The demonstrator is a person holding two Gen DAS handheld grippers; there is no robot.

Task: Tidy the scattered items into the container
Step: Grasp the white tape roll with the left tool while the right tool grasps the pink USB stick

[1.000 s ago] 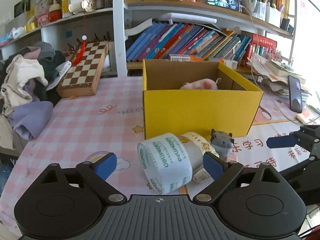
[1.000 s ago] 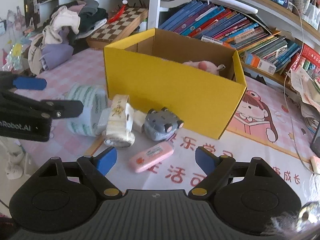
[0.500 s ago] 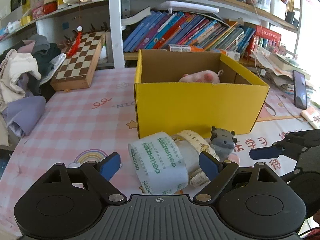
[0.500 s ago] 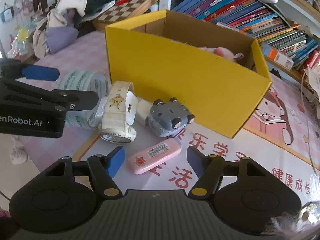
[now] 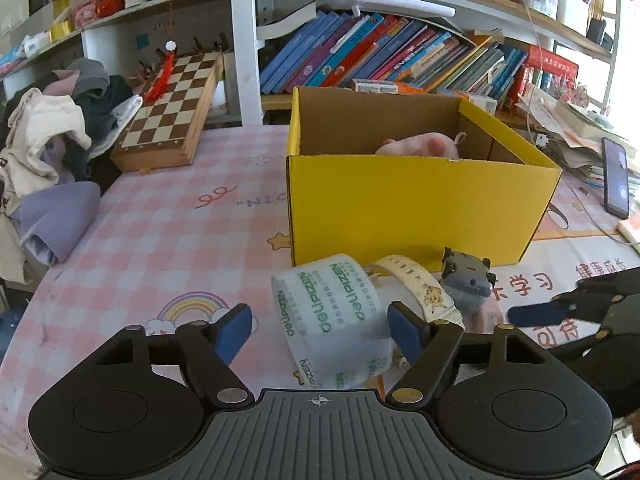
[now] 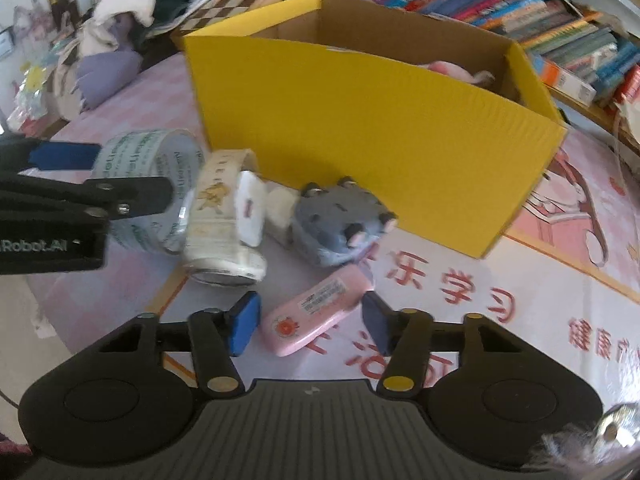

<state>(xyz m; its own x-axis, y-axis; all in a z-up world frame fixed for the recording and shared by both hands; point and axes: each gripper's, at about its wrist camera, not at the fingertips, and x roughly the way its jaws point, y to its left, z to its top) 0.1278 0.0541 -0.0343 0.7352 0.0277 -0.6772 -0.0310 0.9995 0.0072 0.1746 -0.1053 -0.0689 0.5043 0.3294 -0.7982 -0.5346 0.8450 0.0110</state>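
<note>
A yellow cardboard box [image 5: 412,208] [image 6: 360,128] stands open on the pink checked tablecloth with a pink plush [image 5: 420,146] inside. In front of it lie a clear tape roll [image 5: 332,320] [image 6: 148,168], a cream watch [image 5: 420,288] [image 6: 224,220], a grey plush toy [image 5: 468,284] [image 6: 340,228] and a flat pink case [image 6: 316,316]. My left gripper [image 5: 320,330] is closing with the tape roll between its jaws; a gap shows at the left pad. My right gripper [image 6: 309,322] is closing low over the pink case, pads flanking its ends.
A chessboard [image 5: 168,116] leans at the back left beside a heap of clothes [image 5: 52,140]. Bookshelves [image 5: 400,56] run behind the box. A phone [image 5: 616,178] and loose papers lie at the right edge.
Both pairs of jaws have narrowed. The left gripper has edged forward around the tape roll. The right gripper has sunk closer to the pink case, which now sits between its pads.
</note>
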